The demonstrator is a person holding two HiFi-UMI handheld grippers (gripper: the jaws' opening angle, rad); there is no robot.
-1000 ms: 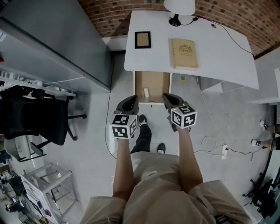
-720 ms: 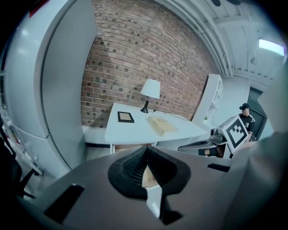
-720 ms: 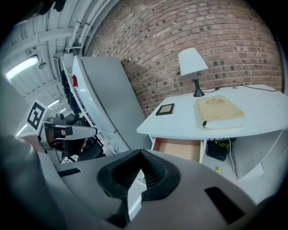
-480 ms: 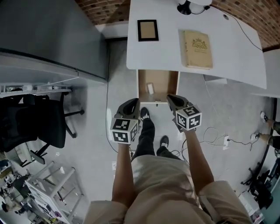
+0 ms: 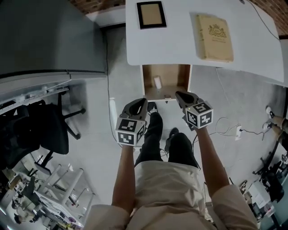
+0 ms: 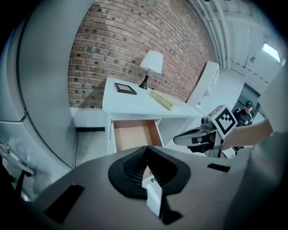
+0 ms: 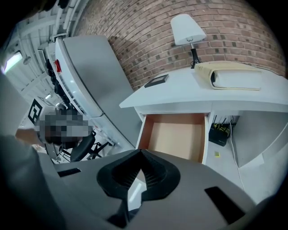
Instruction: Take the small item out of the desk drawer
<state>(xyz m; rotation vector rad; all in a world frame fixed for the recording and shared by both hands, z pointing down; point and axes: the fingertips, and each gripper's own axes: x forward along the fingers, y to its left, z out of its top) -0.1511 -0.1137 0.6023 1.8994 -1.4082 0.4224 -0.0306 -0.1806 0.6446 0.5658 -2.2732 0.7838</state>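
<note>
The white desk [image 5: 180, 42] has its wooden drawer [image 5: 171, 74] pulled open. A small white item [image 5: 157, 82] lies in the drawer's left half. My left gripper [image 5: 143, 101] hangs just in front of the drawer's left corner, jaws together and empty. My right gripper [image 5: 179, 94] is at the drawer's front right corner, also shut and empty. In the left gripper view the left gripper [image 6: 146, 150] points toward the open drawer [image 6: 132, 134], and its jaws hide the item. The right gripper [image 7: 141, 152] in its own view faces the drawer [image 7: 175, 134] from the other side.
On the desk lie a black picture frame [image 5: 151, 14] and a tan book [image 5: 215, 31]; a lamp [image 6: 151, 63] stands at its back. A grey cabinet [image 5: 49, 36] and an office chair [image 5: 40, 130] are to the left. Cables and a socket [image 5: 237, 131] lie right.
Both grippers have sunk and come closer to the drawer front, side by side. The drawer stays open with the item inside. Both pairs of jaws stay together.
</note>
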